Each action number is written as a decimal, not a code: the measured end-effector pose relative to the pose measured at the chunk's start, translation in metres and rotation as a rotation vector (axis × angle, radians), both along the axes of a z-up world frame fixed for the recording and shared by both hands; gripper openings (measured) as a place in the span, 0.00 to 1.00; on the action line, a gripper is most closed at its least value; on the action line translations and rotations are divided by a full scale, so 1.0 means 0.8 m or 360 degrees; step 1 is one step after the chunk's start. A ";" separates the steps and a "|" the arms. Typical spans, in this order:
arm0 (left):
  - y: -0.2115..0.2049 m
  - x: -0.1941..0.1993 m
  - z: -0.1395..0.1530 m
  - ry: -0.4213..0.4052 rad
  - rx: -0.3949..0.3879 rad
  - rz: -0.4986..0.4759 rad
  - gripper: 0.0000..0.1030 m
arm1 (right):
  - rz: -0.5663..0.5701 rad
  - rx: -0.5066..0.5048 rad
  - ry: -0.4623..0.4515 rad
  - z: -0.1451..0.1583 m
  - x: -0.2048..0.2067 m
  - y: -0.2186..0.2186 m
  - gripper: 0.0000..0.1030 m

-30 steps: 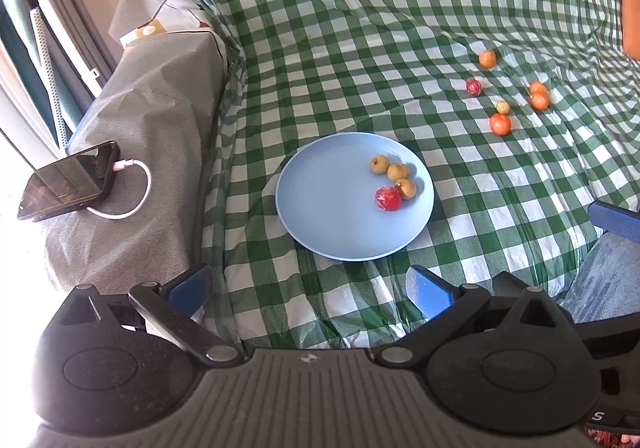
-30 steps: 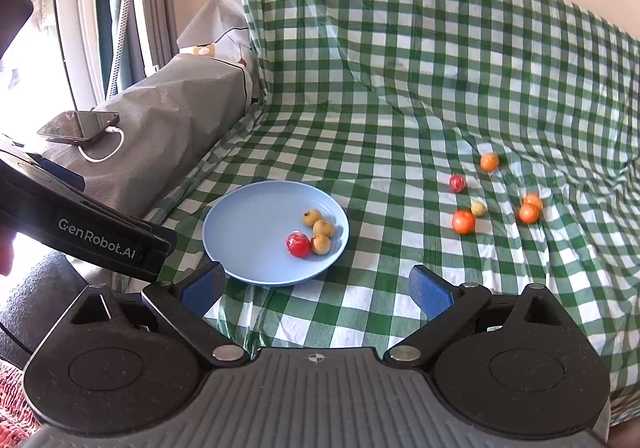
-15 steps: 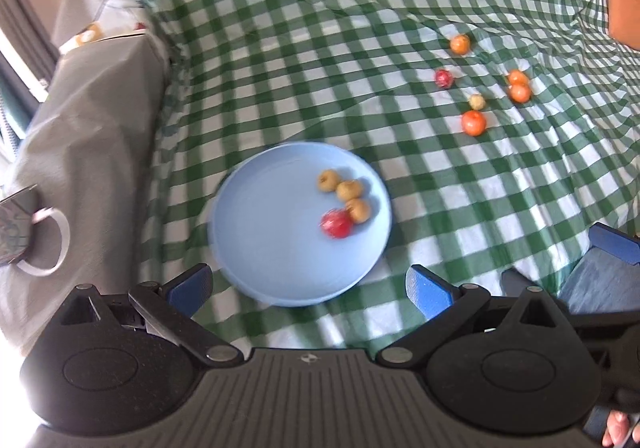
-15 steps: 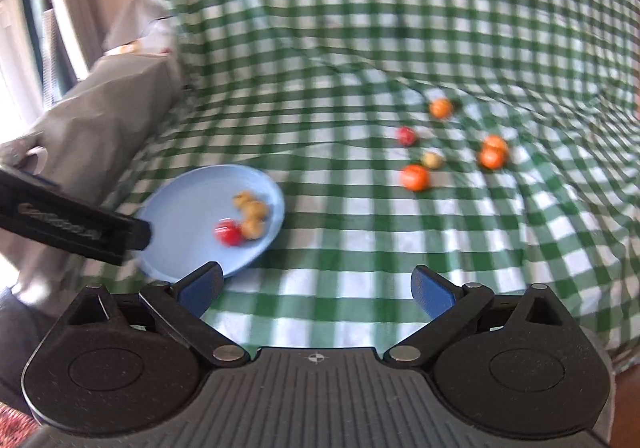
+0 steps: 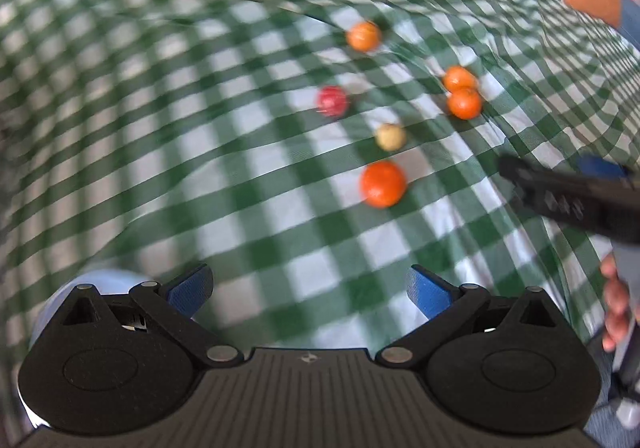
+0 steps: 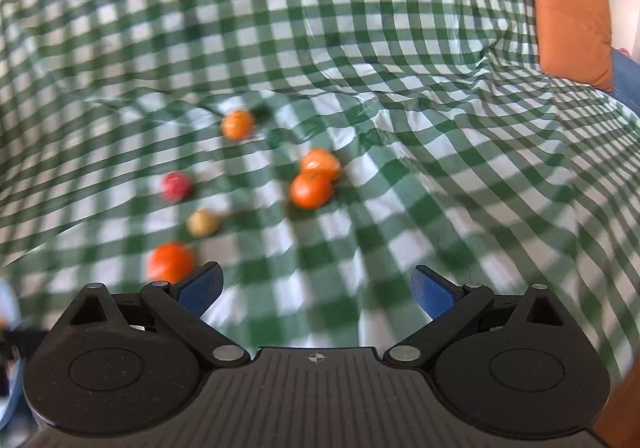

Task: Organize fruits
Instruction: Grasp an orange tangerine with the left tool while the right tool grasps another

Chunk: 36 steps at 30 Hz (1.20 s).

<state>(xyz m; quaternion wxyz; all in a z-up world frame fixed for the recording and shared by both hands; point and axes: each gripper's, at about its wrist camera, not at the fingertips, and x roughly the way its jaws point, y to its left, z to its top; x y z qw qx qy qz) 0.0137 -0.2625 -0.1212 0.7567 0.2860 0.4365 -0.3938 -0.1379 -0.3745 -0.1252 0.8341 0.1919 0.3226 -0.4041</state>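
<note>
- Grippers first: the left gripper [image 5: 308, 284] hangs above the checked cloth [image 5: 200, 87] with its blue-padded fingers spread wide and nothing between them; the blue plate [image 5: 60, 300] peeps out at 8 o'clock behind its black body.
- The right gripper [image 6: 318, 286] is likewise spread and empty, tilted down toward the cloth; in the left wrist view it enters as a dark bar [image 5: 568, 195] at 3 o'clock, a bare hand [image 5: 614, 304] beneath it.
- Six small round fruits lie loose on the cloth, at 12 to 1 o'clock from the left gripper: the nearest orange fruit [image 5: 383, 183], a pale yellow fruit [image 5: 390, 136] just beyond it, a red fruit [image 5: 332, 100] at 11 o'clock from that, a far orange fruit [image 5: 363, 35], and two orange fruits [image 5: 464, 103] touching each other.
- From the right wrist the nearest orange one [image 6: 171, 262] sits just beside the left fingertip.
- Cloth is green-and-white gingham, creased; both views are motion-blurred.
- A matte orange cushion [image 6: 572, 15] stands at 2 o'clock.
</note>
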 end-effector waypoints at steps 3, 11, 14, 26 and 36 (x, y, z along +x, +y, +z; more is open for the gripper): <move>-0.044 0.015 -0.035 0.0002 0.0048 -0.0007 1.00 | 0.0029 0.0035 0.0009 -0.026 0.029 -0.053 0.97; -0.088 0.050 -0.074 0.0083 0.0032 0.0031 1.00 | 0.0165 0.0004 0.0062 -0.082 0.093 -0.114 0.99; -0.091 0.048 -0.072 0.0069 0.0039 0.0018 1.00 | 0.0197 -0.0108 0.0044 -0.089 0.100 -0.110 0.99; -0.064 0.020 -0.026 0.0106 -0.0060 -0.0078 0.32 | 0.0089 -0.0034 0.0024 -0.057 0.073 -0.095 0.36; 0.086 -0.025 0.086 -0.0022 -0.0245 -0.0041 0.33 | 0.0132 -0.0027 -0.0088 0.023 -0.014 0.033 0.36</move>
